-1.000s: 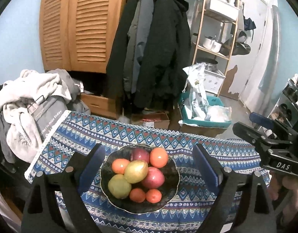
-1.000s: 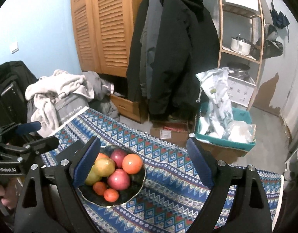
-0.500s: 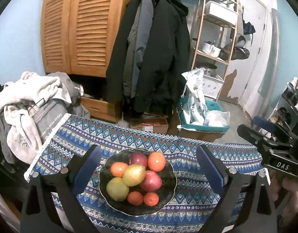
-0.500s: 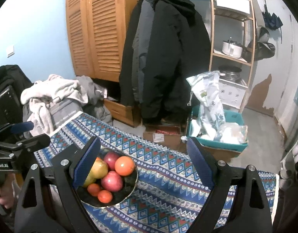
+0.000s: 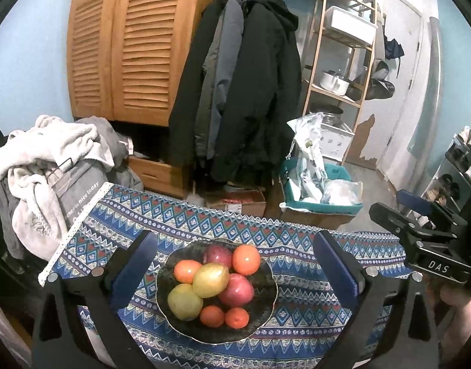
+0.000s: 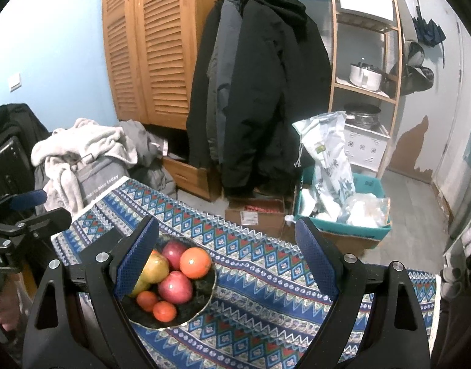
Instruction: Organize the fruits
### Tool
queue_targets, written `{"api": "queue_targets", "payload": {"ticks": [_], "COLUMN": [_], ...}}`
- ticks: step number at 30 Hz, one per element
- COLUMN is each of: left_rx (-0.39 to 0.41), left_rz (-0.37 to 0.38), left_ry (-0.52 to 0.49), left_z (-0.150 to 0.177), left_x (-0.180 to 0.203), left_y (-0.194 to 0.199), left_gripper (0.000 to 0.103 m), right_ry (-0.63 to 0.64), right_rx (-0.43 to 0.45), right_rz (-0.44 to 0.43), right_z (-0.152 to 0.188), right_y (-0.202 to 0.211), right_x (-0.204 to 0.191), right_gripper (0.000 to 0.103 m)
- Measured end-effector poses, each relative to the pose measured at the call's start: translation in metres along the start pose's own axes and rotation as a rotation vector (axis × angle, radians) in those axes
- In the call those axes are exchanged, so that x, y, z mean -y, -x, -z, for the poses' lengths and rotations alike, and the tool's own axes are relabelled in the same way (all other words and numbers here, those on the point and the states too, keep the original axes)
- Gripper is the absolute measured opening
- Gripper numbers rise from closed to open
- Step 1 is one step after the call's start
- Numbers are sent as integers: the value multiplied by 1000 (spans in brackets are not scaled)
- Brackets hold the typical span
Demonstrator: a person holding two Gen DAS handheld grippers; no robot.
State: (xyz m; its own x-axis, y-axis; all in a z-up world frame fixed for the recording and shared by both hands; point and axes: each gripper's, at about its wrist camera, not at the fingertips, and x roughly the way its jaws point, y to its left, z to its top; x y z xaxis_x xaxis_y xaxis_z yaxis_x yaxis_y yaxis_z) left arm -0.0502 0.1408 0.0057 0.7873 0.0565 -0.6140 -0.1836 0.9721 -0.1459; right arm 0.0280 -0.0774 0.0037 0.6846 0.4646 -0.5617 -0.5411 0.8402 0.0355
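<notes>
A dark plate [image 5: 266, 313] on the patterned tablecloth [image 5: 306, 313] holds several fruits: oranges [image 5: 246, 259], red apples [image 5: 237, 290] and yellow-green mangoes [image 5: 210, 279]. My left gripper [image 5: 232, 264] is open and empty, held above and in front of the plate. My right gripper [image 6: 226, 255] is open and empty, above the cloth to the right of the plate [image 6: 201, 304]; its left finger hides part of the fruit [image 6: 194, 262]. The right gripper also shows at the right edge of the left wrist view [image 5: 419, 227].
A pile of clothes [image 5: 41, 166] lies past the table's left end. Coats [image 5: 244, 86] hang behind the table. A teal bin with bags [image 5: 321, 190] and a cardboard box [image 5: 238, 203] stand on the floor beyond the far edge.
Both grippers have pulled back and up from the table, so the plate looks smaller and lower. The fruits have not moved.
</notes>
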Motion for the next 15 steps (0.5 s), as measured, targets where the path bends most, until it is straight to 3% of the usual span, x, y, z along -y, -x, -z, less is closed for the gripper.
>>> {"api": "queue_targets", "payload": {"ticks": [15], "left_rx": [-3], "left_rz": [-8], "left_ry": [-19], "left_z": [0], "left_x": [4], "left_y": [-1], "left_gripper": [102], "right_ry": [3], "right_rx": [-2], "right_rz": [3], "right_z": [2], "right_y": [-1], "right_x": [1], "right_gripper": [89]}}
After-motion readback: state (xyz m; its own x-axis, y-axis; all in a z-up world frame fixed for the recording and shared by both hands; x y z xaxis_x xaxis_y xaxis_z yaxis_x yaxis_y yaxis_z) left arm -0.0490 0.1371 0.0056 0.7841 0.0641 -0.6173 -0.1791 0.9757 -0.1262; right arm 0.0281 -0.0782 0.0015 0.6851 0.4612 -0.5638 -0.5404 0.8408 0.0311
